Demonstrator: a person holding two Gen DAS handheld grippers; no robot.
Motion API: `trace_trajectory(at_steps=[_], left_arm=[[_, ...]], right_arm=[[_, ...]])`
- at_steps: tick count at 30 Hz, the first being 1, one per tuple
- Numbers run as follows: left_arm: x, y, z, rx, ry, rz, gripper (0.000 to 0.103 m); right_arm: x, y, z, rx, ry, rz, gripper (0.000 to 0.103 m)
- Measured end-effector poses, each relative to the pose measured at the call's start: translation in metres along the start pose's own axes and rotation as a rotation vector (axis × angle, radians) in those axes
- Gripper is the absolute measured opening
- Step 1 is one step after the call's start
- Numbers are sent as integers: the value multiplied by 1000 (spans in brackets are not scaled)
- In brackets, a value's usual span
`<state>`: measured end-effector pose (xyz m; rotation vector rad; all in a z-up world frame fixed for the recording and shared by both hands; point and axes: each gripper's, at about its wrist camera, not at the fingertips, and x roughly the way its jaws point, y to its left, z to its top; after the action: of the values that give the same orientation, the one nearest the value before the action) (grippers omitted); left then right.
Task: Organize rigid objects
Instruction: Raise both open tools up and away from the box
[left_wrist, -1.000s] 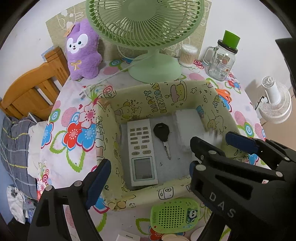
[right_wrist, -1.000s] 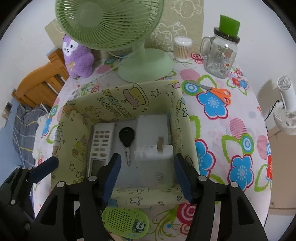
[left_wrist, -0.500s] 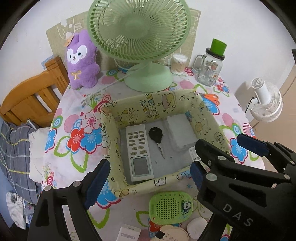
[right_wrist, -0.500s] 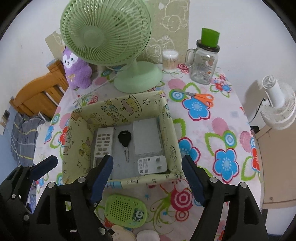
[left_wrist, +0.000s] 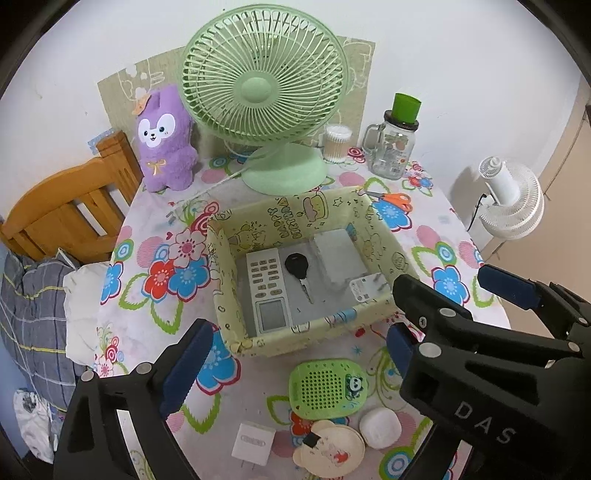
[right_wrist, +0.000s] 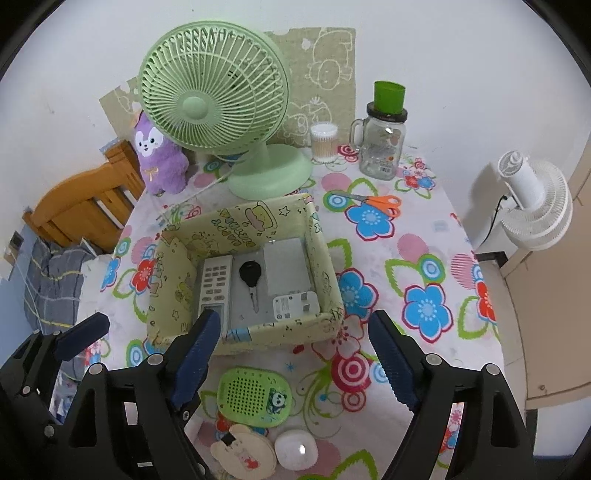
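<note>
While both of my grippers hang above the flower-print counter (right_wrist: 424, 236), the yellow cartoon-print box (right_wrist: 317, 236) sits between them and the green desk fan (right_wrist: 210, 107), already loaded. Inside it, a white remote control (right_wrist: 214, 284) lies along the left wall, a black car key (right_wrist: 250, 275) next to it in the middle, a flat grey-white slab (right_wrist: 286, 264) on the right, and a white plug adapter (right_wrist: 295, 304) in the near right corner.

My right gripper (right_wrist: 295, 362) is empty, its jaws opening, blue pads wide apart over the near wall of the box. My left gripper (left_wrist: 291, 363) is also empty, its jaws opening too; nothing lies between its pads.

On the counter just in front of the box lie a green perforated oval case with a panda on it (right_wrist: 253, 397), a round white puck (right_wrist: 295, 448), a cream bear-shaped disc (right_wrist: 243, 452), and, in the left wrist view, a small white square charger (left_wrist: 253, 443).

Behind the box, orange-handled scissors (right_wrist: 380, 203) lie on the counter; a glass mug jar with a green cup on top (right_wrist: 382, 147), a tub of cotton swabs (right_wrist: 324, 142) and a purple plush toy (right_wrist: 159, 158) stand near the wall.
</note>
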<state>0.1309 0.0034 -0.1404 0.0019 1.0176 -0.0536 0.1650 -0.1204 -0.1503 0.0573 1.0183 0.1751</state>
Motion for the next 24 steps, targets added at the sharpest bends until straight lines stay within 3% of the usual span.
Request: trace_trajectory(at_steps=[24], left_arm=[[-52,-14,-30,32,-55,-12,102]], right_arm=[[-65,-11,-29,8,-95,-18,85]])
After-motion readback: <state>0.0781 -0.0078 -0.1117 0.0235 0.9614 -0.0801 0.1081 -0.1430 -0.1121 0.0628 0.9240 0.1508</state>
